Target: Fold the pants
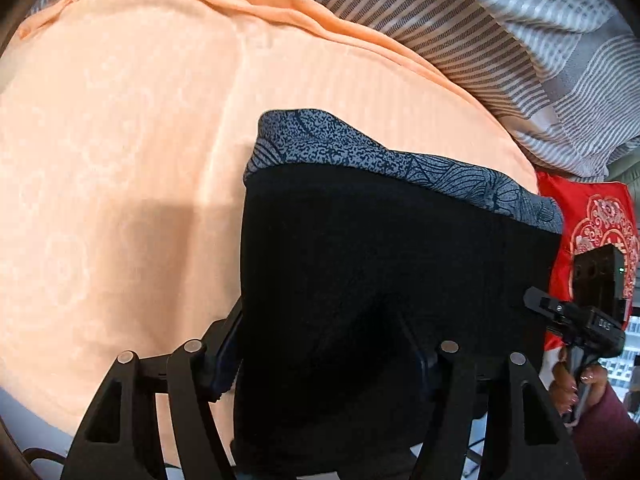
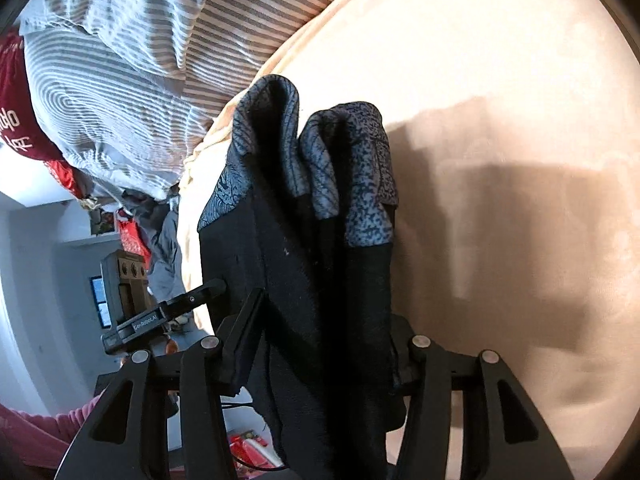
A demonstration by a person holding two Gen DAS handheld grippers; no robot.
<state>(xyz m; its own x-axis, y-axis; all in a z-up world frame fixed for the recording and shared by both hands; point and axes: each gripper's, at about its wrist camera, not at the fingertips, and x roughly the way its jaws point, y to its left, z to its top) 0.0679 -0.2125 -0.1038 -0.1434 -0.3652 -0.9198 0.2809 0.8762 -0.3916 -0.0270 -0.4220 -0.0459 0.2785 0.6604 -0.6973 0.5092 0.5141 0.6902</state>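
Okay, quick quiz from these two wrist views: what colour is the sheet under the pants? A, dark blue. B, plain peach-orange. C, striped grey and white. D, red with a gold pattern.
B: the pants, held in both tongs, left and right, hang over a plain peach-orange sheet; the striped duvet and the red cushion lie beyond its edge.

Left gripper [image 1: 328, 364] is squeezed shut, cloth pinched btwn its two black fingers [image 1: 218, 354]. Right gripper [image 2: 324, 344] is clamped the same way, fingers [image 2: 244, 336] tight on cloth. Both are held up side by side, close together. A hand [image 1: 576, 388] w/ painted nails holds the right one's handle.
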